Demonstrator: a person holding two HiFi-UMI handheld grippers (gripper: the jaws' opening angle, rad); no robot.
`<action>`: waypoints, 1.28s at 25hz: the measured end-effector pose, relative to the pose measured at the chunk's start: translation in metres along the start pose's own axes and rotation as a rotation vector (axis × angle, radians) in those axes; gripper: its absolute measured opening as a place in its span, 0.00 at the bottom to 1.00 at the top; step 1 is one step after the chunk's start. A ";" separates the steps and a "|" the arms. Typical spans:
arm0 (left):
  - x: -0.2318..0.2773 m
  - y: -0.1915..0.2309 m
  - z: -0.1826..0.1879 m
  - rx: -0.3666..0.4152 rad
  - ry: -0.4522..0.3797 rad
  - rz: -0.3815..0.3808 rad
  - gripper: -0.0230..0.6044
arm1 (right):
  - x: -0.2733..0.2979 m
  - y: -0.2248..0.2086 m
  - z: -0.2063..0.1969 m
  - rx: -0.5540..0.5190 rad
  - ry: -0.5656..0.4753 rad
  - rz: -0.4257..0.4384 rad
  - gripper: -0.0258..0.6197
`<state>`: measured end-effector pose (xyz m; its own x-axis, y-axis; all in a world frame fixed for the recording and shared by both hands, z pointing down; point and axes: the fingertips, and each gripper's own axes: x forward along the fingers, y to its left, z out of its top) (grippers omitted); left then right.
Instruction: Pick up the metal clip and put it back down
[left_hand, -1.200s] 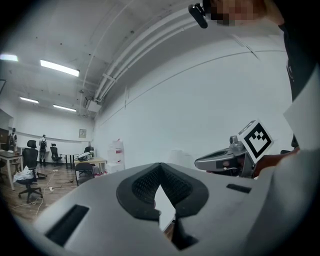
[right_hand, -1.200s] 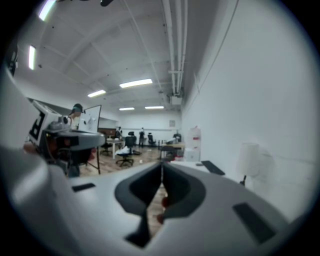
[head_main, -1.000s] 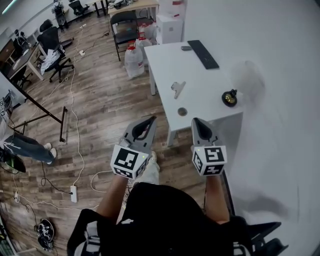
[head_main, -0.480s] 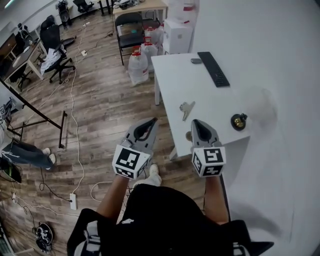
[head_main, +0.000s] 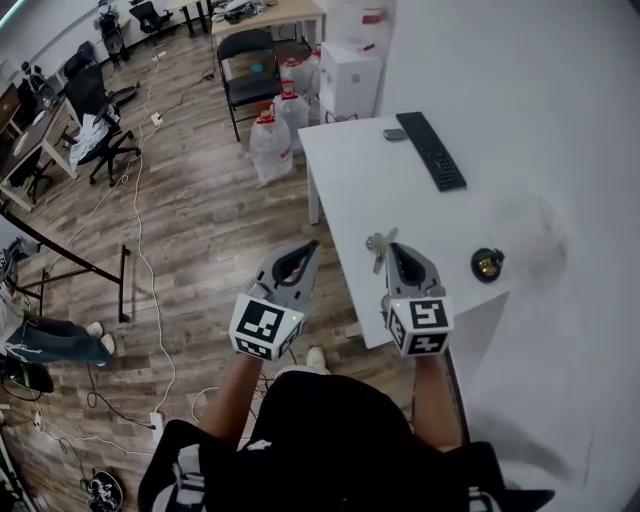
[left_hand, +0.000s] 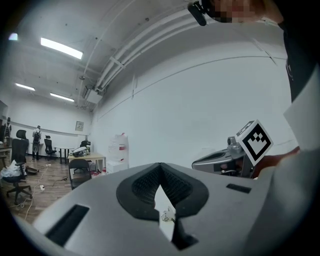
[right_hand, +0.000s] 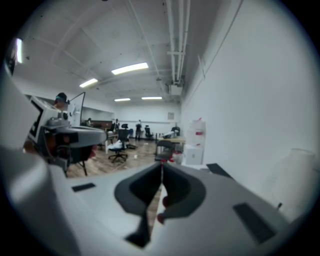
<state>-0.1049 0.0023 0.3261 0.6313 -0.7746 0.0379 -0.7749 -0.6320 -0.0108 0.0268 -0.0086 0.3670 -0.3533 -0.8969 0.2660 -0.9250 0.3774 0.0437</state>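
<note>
The right hand-held gripper (head_main: 392, 247) and the left hand-held gripper (head_main: 311, 244) were closed and empty. The small silver metal clip (head_main: 378, 250) lay beside the right tip, near the white rectangular desk's (head_main: 380, 170) front edge. It was probably light, stiff and slippery, best pinched across its flat handles.

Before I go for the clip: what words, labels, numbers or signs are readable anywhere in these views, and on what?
No words or numbers can be read anywhere.
Left tongs and right tongs: only black-and-white square marker patterns, no letters.
Keyboard: key print too small to read.
White box: no legible print.
Metal clip: too small to tell.
</note>
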 end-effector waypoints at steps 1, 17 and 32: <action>0.003 0.005 -0.001 -0.002 0.003 -0.005 0.08 | 0.005 0.000 0.000 0.001 0.002 -0.004 0.09; 0.057 0.018 -0.023 -0.022 0.058 -0.053 0.08 | 0.043 -0.032 -0.020 0.006 0.090 -0.018 0.09; 0.114 0.026 -0.043 -0.040 0.125 0.052 0.08 | 0.104 -0.071 -0.036 -0.059 0.199 0.132 0.09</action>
<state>-0.0549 -0.1015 0.3732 0.5832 -0.7959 0.1625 -0.8087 -0.5877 0.0238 0.0606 -0.1203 0.4262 -0.4309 -0.7777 0.4577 -0.8608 0.5064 0.0501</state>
